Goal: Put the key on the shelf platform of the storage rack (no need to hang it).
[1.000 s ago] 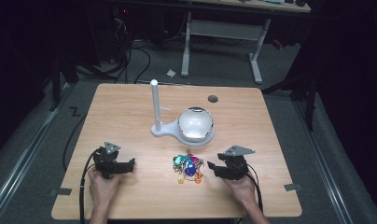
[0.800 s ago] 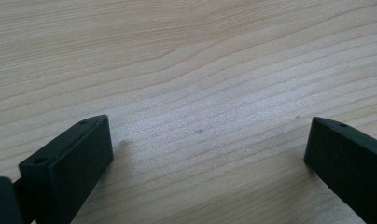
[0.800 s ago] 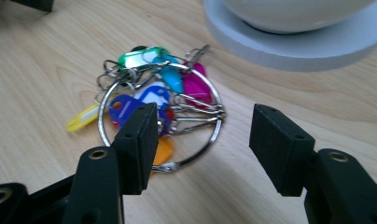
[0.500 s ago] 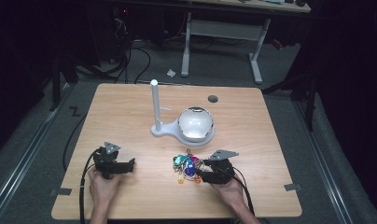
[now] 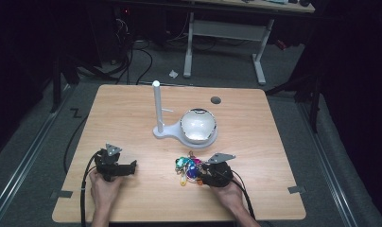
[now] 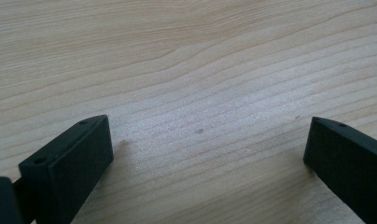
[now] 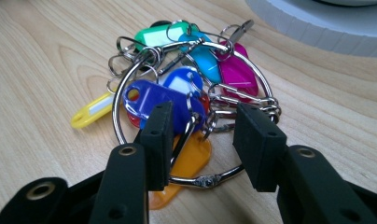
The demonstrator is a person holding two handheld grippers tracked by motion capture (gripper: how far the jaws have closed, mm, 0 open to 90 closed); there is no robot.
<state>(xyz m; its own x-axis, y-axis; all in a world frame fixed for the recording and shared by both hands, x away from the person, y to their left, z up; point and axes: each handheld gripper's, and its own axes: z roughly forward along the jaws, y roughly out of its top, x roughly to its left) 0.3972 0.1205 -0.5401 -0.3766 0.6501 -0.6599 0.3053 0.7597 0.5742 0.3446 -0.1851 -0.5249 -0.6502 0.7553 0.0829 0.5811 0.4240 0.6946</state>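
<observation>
1. High view: the right gripper [image 5: 199, 173] sits at the near edge of the wooden table [image 5: 274, 142], nosed right up against the bunch of key tags [image 5: 187, 167], which lies just ahead of its tips. Past the bunch, farther from the gripper, there's a white stand [image 5: 179, 133] with an upright post and a shiny dome [image 5: 198, 125] on its base. The left gripper [image 5: 128, 168] is well off to the other side of the bunch, resting on bare wood in the person's left hand [image 5: 103, 187], pointing toward the tags but nowhere near them.

2. Left gripper view: jaws spread wide, one at each lower corner, just wood grain between them. Holding nothing.

3. Right gripper view: jaws about half open, straddling the near part of the big metal ring [image 7: 191, 119]. The blue tag [image 7: 154, 100] sits just ahead of the left jaw, the orange tag [image 7: 189, 161] lies in the gap under the ring, and the magenta tag [image 7: 238, 72], teal tag [image 7: 203, 53], green tag [image 7: 154, 37] and yellow tag [image 7: 91, 111] fan out beyond. Can't tell if the pads actually touch the ring, but there's daylight between them, so no clamp. The stand's white base edge is at the far right.
</observation>
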